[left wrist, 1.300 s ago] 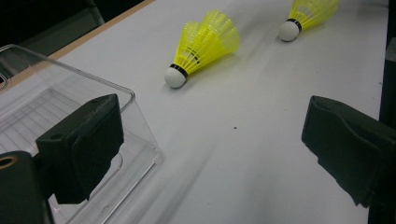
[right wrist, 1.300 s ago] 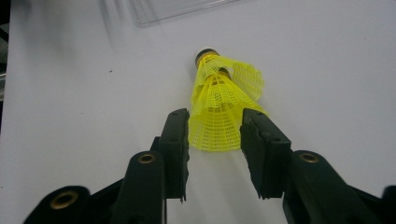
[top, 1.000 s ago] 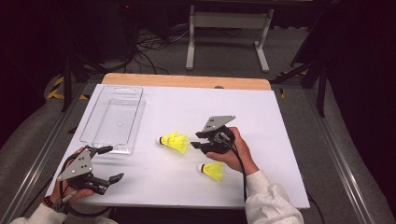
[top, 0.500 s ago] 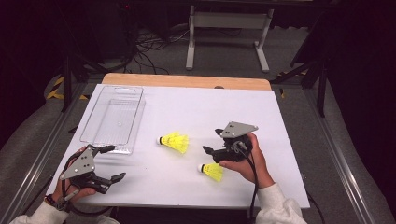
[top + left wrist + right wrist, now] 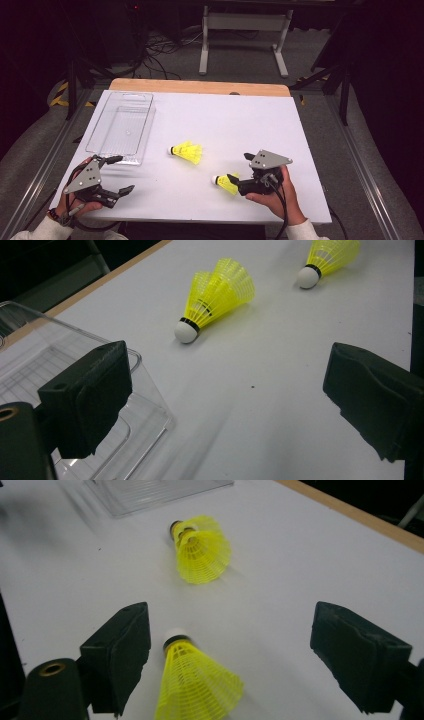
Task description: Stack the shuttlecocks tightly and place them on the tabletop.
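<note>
Jaws of right gripper (image 5: 230, 655) wide open, straddling near shuttlecock (image 5: 195, 680) lying on table (image 5: 225, 125); nothing gripped. Left gripper (image 5: 225, 405) open, empty, beside tray (image 5: 121, 127). Second shuttlecock (image 5: 186, 151) lies mid-table.

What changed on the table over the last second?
The right hand-held gripper pulled back from the far shuttlecock toward the person and now sits with open jaws around the near shuttlecock, not yet closed. Both shuttlecocks, the clear tray and the left hand-held gripper stayed put.
</note>
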Demonstrator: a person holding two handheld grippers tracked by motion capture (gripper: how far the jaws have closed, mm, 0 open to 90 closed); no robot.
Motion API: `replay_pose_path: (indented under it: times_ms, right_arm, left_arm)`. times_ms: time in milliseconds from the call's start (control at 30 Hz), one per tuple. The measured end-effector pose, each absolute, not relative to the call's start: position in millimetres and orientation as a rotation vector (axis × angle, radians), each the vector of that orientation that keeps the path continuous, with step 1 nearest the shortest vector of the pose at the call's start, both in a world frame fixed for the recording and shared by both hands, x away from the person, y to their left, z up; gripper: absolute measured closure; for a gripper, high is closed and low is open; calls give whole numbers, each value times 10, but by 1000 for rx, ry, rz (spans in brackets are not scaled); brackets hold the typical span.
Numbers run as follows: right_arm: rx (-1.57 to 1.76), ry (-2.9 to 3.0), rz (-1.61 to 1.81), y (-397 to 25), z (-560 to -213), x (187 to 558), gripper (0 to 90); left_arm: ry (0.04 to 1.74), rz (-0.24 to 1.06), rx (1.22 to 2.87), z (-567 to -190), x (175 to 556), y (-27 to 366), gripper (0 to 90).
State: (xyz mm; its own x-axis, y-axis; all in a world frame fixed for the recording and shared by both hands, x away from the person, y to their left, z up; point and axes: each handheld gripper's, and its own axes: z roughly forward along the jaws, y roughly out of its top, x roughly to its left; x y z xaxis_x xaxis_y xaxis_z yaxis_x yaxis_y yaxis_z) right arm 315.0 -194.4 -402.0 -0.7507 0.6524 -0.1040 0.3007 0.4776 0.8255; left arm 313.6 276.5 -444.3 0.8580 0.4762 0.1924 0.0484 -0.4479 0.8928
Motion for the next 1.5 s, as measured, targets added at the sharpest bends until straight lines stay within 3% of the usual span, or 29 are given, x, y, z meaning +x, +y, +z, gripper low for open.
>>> replay_pose_path:
  times_ms: [400,867,1067,1300,1500]
  right_arm:
    - [822,2347,1163,-1916,-4338,2910,173]
    - [845,2487,1116,-1876,-4601,2881,285]
    - [827,2488,1082,-1851,-4646,2912,393]
    - [778,2508,1091,-1802,-4655,2910,652]
    - [771,2493,1103,-1819,-4645,2918,784]
  left_arm:
    - [367,515,1987,-4439,3156,2742,62]
    - [361,515,1993,-4439,3162,2725,61]
    - [360,517,1998,-4445,3165,2721,61]
    - [357,517,1997,-4446,3164,2723,61]
    - [354,518,2004,-4448,3166,2724,61]
